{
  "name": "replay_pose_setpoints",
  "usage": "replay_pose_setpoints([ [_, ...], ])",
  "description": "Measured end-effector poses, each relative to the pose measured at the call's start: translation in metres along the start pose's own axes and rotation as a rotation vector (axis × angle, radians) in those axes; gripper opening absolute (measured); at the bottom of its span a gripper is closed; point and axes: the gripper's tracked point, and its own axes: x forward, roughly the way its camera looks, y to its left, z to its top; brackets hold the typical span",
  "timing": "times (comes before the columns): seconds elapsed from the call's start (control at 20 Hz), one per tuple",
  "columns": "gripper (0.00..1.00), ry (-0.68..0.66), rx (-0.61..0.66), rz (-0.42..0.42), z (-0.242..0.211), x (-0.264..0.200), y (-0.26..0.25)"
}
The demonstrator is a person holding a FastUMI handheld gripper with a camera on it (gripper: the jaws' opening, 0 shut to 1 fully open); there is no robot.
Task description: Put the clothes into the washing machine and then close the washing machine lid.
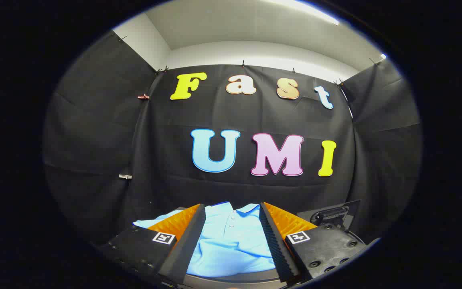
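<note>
Your tool: fingers black with ribbed dark pads, orange ridged outer faces, each base carrying a white square tag with a black mark. Between your fingers lies a light blue polo shirt, plain, same-colour buttons, collar edged darker blue. Behind it, black cloth wall; white ceiling above.

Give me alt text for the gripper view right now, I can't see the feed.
The gripper is open, its two fingers spread on either side of a light blue polo shirt lying flat just ahead, collar pointing away. Behind the shirt hangs the booth's black cloth wall, and a dark piece of equipment sits beyond the right-hand finger.
</note>
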Motion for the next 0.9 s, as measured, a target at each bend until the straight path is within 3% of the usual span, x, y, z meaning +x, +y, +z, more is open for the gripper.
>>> replay_pose_setpoints([
  [0.55, 0.84, -0.029, 0.056, 0.066, 0.021, 0.012, 0.008],
  [0.9, 0.84, 0.011, 0.039, 0.086, 0.005, 0.022, 0.017],
])
